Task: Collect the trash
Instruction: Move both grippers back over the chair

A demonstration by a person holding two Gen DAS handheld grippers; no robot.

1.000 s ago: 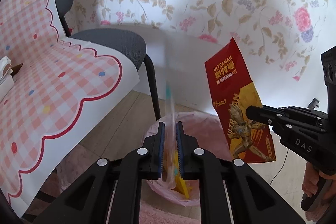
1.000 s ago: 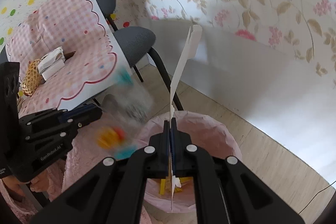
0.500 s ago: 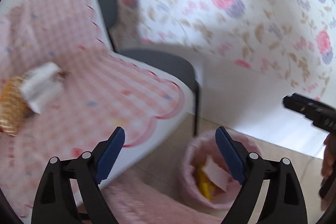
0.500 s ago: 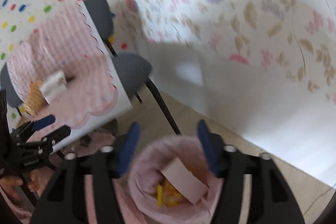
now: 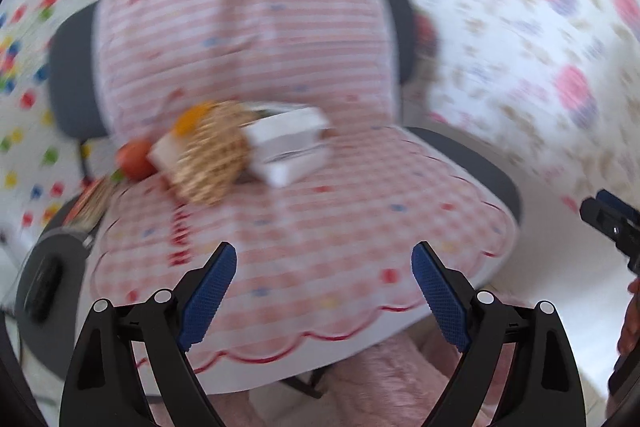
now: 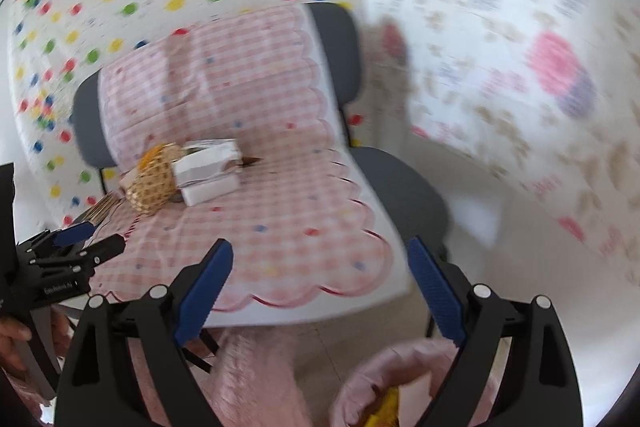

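- Left gripper (image 5: 324, 291): fingers spread wide, blue pads (image 5: 208, 297) facing inward, nothing between them; aimed at the table (image 5: 360, 227)
- Right gripper (image 6: 320, 287): fingers spread wide, nothing held; blue pads (image 6: 436, 291) apart, one on each side of the table's near scalloped edge
- Bin (image 6: 384, 379): pink-lined, at the bottom edge of the right wrist view, on the floor below the table's near corner; partly hidden behind the right finger
- Trash (image 6: 386, 409): a yellow piece visible inside the bin; blurred, kind cannot be told
- Table: covered with a pink checked cloth with a red scalloped border and small coloured dots
- Box (image 5: 288, 147): white, open, lying near the table's middle; second point in the right wrist view (image 6: 208, 167)
- Basket (image 5: 212, 159): woven, golden, tipped on its side, touching the box's left end; also seen from the right wrist (image 6: 154, 181)
- Orange item (image 5: 192, 119): at the basket's upper edge, blurred
- Red round item (image 5: 136, 159): just left of the basket, on the cloth
- Chair (image 6: 400, 195): grey seat at the table's right side, grey back rising behind the cloth
- Second chair (image 5: 74, 83): grey back visible at the table's far left
- Walls: dotted paper behind the table, floral paper to the right
- Both views motion-blurred; fine detail on the table not readable
- Left gripper also visible at the left edge of the right wrist view, over the table's left side, person's hand (image 6: 12, 337) on its handle
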